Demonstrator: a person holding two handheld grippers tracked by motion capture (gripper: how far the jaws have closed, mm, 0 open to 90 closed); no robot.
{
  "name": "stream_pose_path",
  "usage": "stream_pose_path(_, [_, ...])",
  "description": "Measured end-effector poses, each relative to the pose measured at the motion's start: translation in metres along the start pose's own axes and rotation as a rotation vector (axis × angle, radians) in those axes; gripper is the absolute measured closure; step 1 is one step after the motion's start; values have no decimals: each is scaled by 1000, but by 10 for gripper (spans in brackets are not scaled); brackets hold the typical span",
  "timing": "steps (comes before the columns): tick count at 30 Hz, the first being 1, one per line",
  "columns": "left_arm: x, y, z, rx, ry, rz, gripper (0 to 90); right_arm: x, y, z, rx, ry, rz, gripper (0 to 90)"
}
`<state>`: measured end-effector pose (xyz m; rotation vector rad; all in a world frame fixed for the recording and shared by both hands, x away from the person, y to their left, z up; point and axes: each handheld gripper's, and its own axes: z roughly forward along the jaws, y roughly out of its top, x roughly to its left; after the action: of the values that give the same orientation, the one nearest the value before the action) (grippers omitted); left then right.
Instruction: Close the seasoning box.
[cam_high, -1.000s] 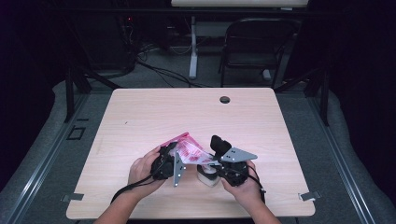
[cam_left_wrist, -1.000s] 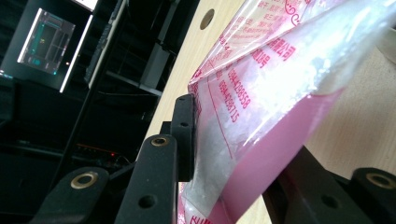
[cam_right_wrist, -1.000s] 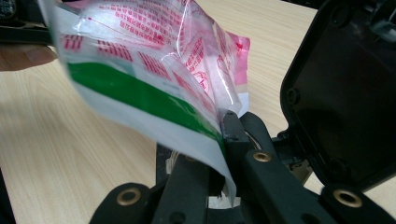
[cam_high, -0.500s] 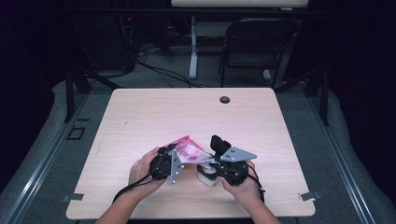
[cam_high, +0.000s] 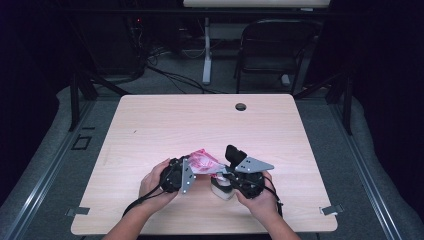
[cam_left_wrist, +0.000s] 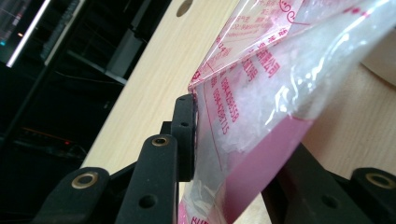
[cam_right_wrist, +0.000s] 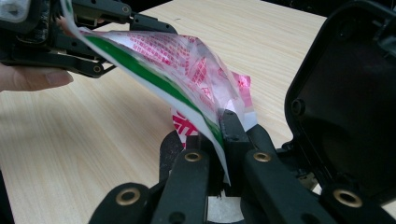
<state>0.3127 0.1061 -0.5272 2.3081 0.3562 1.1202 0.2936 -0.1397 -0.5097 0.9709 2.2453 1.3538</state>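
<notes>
A clear plastic bag (cam_high: 202, 162) with pink print and white granules inside hangs stretched between my two grippers, just above the table's near middle. My left gripper (cam_high: 195, 170) is shut on one end; in the left gripper view the bag (cam_left_wrist: 280, 84) fills the gap between its black jaws (cam_left_wrist: 238, 158). My right gripper (cam_right_wrist: 220, 140) pinches the bag's green-striped edge (cam_right_wrist: 154, 77) between shut jaws. In the high view my right gripper (cam_high: 218, 173) sits over a white round container (cam_high: 222, 191).
A black hollow lid-like shell (cam_right_wrist: 345, 93) stands open right beside the right jaws, also seen upright in the high view (cam_high: 234, 152). The wooden table (cam_high: 200, 120) has a cable hole (cam_high: 240, 106) at its far edge. A chair (cam_high: 272, 50) stands beyond.
</notes>
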Motion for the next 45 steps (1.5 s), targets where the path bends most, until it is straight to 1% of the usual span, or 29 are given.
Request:
stream_pose_path(7, [1, -4, 4, 1, -45, -44, 745, 0, 1, 1, 3, 3, -5, 895])
stream_pose_path(10, [1, -5, 5, 7, -55, -49, 749, 1, 1, 2, 1, 5, -5, 894])
stream_pose_path(12, [0, -6, 7, 2, -59, -62, 750, 1, 1, 2, -1, 6, -4, 894])
stream_pose_path(15, [0, -8, 8, 9, -88, -83, 759, 1, 2, 3, 1, 8, -5, 892])
stream_pose_path(20, [1, -10, 11, 9, -111, -108, 774, 1, 2, 4, -3, 12, -2, 889])
stream_pose_path(21, [1, -10, 11, 9, -111, -108, 778, 1, 3, 4, 0, 12, -5, 888])
stream_pose_path(22, [1, -11, 11, 11, -122, -127, 780, 1, 3, 4, 0, 16, -4, 888])
stream_pose_path(24, [2, -12, 12, 11, -131, -130, 783, 2, 3, 4, -3, 16, -3, 886])
stream_pose_path(26, [1, -13, 13, 11, -141, -145, 786, 2, 3, 5, -7, 18, -1, 883])
stream_pose_path(30, [1, -15, 15, 14, -160, -163, 793, 1, 4, 5, -8, 25, 0, 875])
stream_pose_path(32, [1, -17, 17, 15, -169, -176, 798, 1, 4, 5, -16, 28, 6, 865])
stream_pose_path(34, [2, -20, 18, 13, -185, -200, 805, 0, 4, 4, -30, 36, 21, 846])
stream_pose_path(41, [5, -25, 20, 7, -219, -256, 814, 1, 5, 4, -39, 40, 19, 798])
stream_pose_path(45, [6, -27, 22, 8, -231, -279, 818, 1, 6, 3, -51, 47, 23, 733])
